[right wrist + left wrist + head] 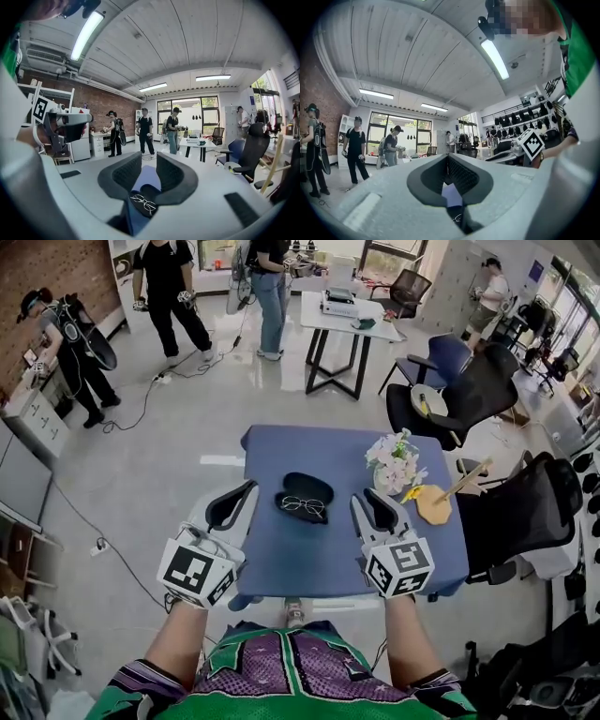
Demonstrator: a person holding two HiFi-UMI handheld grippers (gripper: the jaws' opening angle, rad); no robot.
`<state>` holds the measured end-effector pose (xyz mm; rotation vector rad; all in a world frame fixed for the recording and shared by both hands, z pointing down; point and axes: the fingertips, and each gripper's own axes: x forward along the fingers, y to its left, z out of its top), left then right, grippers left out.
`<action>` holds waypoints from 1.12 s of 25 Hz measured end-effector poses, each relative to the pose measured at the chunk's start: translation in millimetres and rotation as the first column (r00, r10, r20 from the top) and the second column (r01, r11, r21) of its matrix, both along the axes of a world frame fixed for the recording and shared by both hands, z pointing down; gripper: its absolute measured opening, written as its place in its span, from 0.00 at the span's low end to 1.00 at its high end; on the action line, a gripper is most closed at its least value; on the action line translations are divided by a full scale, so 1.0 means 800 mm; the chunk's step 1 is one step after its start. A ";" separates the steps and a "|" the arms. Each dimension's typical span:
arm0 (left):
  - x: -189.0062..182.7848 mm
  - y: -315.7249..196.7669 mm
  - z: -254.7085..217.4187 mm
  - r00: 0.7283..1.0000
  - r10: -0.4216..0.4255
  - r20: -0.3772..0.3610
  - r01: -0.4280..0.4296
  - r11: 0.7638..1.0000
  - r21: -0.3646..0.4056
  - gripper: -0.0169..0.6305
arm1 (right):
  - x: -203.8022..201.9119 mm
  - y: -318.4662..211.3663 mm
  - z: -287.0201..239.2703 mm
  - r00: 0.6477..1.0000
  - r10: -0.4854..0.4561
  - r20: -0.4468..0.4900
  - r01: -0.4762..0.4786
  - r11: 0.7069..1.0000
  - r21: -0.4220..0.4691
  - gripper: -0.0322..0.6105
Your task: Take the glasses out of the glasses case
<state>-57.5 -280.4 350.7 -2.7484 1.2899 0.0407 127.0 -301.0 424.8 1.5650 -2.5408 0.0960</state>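
An open black glasses case [305, 491] lies in the middle of the blue table [309, 559]. A pair of thin-framed glasses [303, 506] rests in its nearer half. My left gripper [249, 487] hovers just left of the case with its tips together and nothing held. My right gripper [367, 499] hovers just right of the case, jaws a little apart and empty. In the right gripper view the glasses [143, 202] and case [151, 191] show below the right gripper [149, 164]. In the left gripper view the left gripper [447, 161] has the dark case [458, 219] below it.
A vase of pale flowers [396, 463] and a wooden board [433, 504] with a stick stand on the table's right side. Black office chairs [525, 512] crowd the right. Several people and a white table [342, 320] are farther back.
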 end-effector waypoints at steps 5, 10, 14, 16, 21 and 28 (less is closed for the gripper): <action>0.013 -0.008 0.005 1.000 0.008 0.014 -0.007 1.000 -0.009 0.05 | -0.007 -0.012 0.041 0.999 -0.037 -0.035 0.035 0.997 -0.066 0.18; 0.022 -0.014 0.015 1.000 0.000 0.003 0.000 0.999 -0.032 0.05 | -0.007 -0.027 0.081 0.997 -0.070 -0.040 0.064 0.989 -0.135 0.18; 0.028 -0.016 0.030 1.000 -0.007 -0.005 0.007 0.998 -0.064 0.05 | -0.016 -0.040 0.107 0.993 -0.111 -0.049 0.100 0.979 -0.178 0.18; 0.029 -0.018 0.040 1.000 -0.013 -0.008 0.013 0.996 -0.084 0.05 | -0.022 -0.046 0.122 0.989 -0.134 -0.061 0.119 0.972 -0.201 0.18; 0.025 -0.029 0.053 0.999 -0.043 -0.002 0.043 0.994 -0.096 0.05 | -0.030 -0.061 0.151 0.984 -0.169 -0.064 0.149 0.959 -0.242 0.18; 0.002 -0.046 0.060 0.994 -0.107 0.011 0.107 0.988 -0.107 0.05 | -0.051 -0.077 0.190 0.969 -0.233 -0.078 0.200 0.933 -0.299 0.18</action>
